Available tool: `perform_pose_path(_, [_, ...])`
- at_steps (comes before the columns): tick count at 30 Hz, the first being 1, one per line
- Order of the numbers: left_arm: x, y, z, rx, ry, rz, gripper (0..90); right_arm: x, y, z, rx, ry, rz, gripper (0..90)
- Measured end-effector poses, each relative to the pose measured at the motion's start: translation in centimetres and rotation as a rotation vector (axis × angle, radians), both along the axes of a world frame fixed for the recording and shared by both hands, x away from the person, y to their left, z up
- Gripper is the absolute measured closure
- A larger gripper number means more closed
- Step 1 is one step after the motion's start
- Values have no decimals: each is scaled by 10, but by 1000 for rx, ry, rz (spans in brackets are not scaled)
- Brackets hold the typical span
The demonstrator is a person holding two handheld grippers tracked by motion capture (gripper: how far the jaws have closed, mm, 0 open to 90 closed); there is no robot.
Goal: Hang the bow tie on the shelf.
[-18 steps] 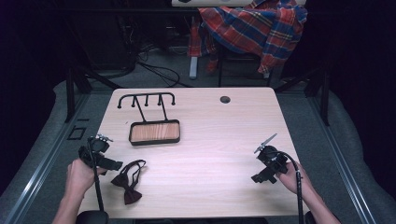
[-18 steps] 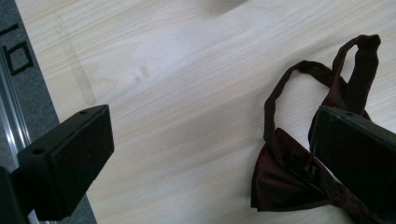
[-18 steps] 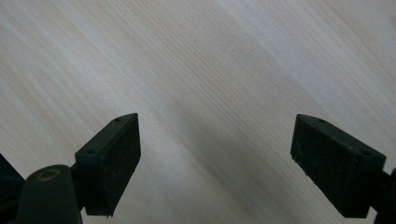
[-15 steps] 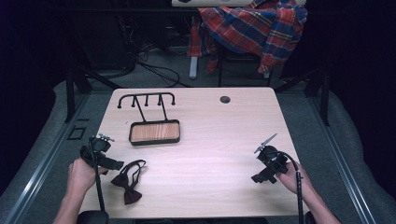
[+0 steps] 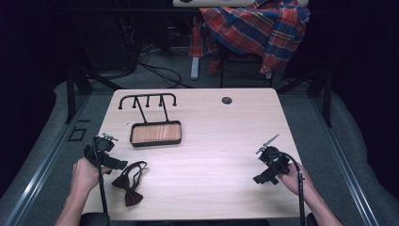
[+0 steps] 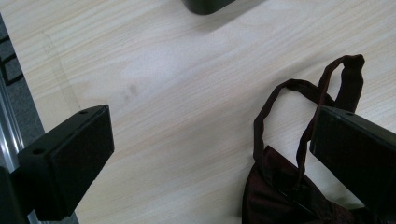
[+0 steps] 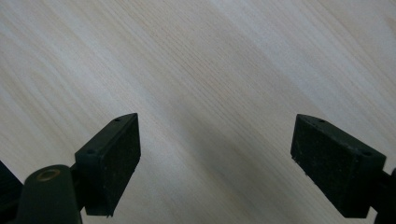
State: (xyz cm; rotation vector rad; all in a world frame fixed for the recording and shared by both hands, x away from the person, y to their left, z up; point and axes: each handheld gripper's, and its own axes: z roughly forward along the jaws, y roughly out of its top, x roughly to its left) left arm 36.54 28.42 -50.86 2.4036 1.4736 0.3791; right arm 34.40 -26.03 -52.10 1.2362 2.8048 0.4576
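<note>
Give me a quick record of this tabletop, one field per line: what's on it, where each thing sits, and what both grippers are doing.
surface: light wooden table
item near left gripper: dark maroon bow tie with strap, lying flat near the front left
stand: black hook rack with wooden tray base, back left of the table
table hole: round grommet near the far edge
left gripper: open, jaws wide, bow tie partly under the right jaw, not gripped
right gripper: open above bare wood, holding nothing
background: plaid cloth draped behind the table
</note>
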Motion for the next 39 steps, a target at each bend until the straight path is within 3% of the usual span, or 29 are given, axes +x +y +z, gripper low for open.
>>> perform_pose_path(7, [3,-6,-5,-2,7,-15,0,0,-1,0,-8,-6,6,159])
perform_pose_path(13, [7,-12,-10,-20,38,-37,0,0,0,0,-5,-1,2,159])
perform_pose_path(19, [11,-22,-14,-6,46,-55,1,1,0,0,-18,0,12,158])
perform_pose_path(23, [15,-29,-20,10,75,-81,5,1,0,0,-18,0,11,159])
perform_pose_path(31, [16,-38,-22,7,83,-117,203,1,0,0,-17,0,11,159])
perform_pose_path(39, [18,-44,-30,59,121,-162,381,1,1,0,-15,0,6,159])
